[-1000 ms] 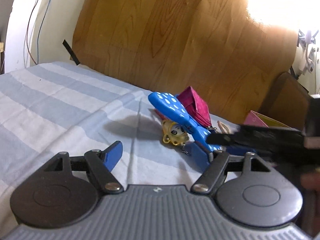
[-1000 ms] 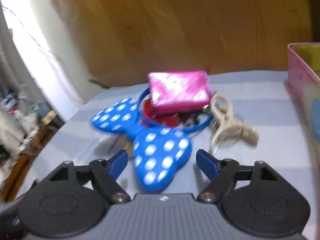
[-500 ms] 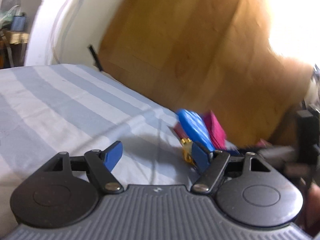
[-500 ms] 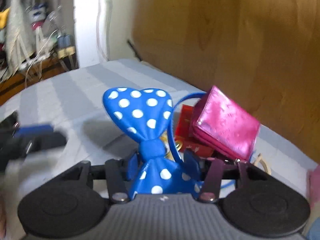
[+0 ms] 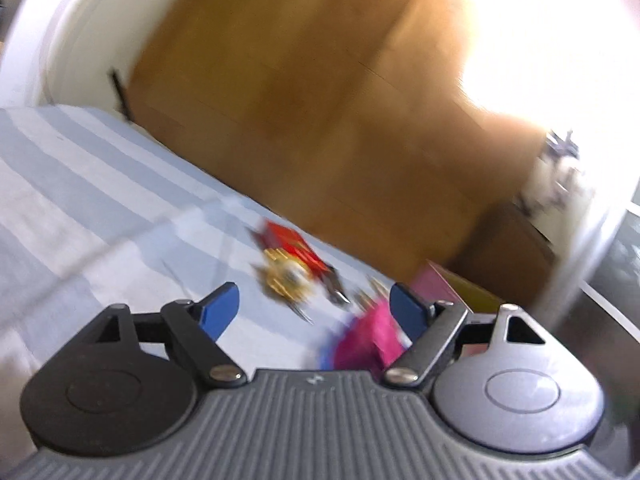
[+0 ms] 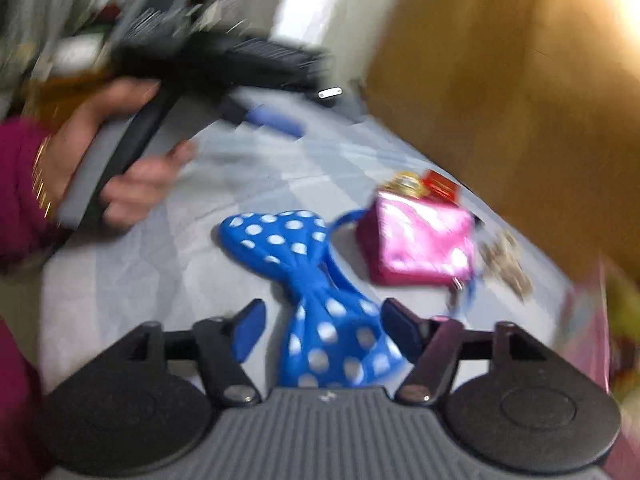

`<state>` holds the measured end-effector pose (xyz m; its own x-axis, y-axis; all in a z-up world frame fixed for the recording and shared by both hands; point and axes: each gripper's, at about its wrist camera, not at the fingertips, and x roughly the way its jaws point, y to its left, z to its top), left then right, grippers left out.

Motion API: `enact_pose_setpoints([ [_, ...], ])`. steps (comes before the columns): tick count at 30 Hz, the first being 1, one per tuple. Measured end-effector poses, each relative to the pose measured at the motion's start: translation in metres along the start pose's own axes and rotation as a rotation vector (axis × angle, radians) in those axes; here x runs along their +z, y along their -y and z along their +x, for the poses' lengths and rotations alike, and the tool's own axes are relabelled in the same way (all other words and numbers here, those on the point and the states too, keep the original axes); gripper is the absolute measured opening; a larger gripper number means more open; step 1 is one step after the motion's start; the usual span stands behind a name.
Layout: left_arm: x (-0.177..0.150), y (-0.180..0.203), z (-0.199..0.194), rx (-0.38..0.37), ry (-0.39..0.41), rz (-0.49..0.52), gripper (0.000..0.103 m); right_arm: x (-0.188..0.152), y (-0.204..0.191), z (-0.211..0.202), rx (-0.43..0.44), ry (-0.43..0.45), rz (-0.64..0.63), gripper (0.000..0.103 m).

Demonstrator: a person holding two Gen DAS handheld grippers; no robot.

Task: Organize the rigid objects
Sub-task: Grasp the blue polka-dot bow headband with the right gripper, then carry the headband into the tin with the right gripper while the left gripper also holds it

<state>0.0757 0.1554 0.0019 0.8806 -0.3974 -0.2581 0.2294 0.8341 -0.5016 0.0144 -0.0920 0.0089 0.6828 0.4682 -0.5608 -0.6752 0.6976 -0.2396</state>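
Note:
A blue polka-dot bow headband [image 6: 308, 276] lies on the striped bed sheet [image 6: 160, 256], its near lobe between the fingers of my right gripper [image 6: 324, 330], which is open. A shiny pink wallet [image 6: 420, 246] sits just beyond it, with a red box [image 6: 440, 186] and a gold trinket [image 6: 406, 182] behind. My left gripper [image 5: 316, 312] is open and empty above the sheet [image 5: 80, 200]. The gold trinket [image 5: 286, 280], red box [image 5: 292, 244] and a blurred pink wallet [image 5: 366, 336] lie ahead of it.
A wooden headboard [image 5: 320, 100] rises behind the bed. A pink box [image 6: 592, 320] stands at the right edge, also seen in the left wrist view [image 5: 452, 288]. Pale scissors-like metal items [image 6: 506, 264] lie right of the wallet. The person's hand [image 6: 120, 176] holds the left gripper.
My right gripper opened and let go of the bow headband, which now lies on the sheet. The wallet slid off the pile. Both views swung and are blurred.

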Motion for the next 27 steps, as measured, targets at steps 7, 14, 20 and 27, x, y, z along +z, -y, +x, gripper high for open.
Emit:
enact_pose_setpoints([
  [7, -0.033, 0.021, -0.003, 0.003, -0.21, 0.107, 0.092, -0.032, 0.031, -0.01, -0.005, -0.009, 0.257, 0.082],
  [14, -0.044, 0.034, 0.012, 0.068, -0.267, 0.175, 0.074, -0.02, 0.021, 0.015, -0.005, -0.011, 0.244, 0.074],
  [20, -0.034, 0.036, -0.018, 0.011, -0.185, 0.089, 0.057, -0.024, 0.021, -0.019, -0.064, 0.12, 0.245, 0.074],
  [27, -0.014, 0.076, -0.02, -0.048, -0.058, 0.153, 0.059, -0.016, 0.019, -0.054, -0.203, 0.256, 0.183, 0.074],
])
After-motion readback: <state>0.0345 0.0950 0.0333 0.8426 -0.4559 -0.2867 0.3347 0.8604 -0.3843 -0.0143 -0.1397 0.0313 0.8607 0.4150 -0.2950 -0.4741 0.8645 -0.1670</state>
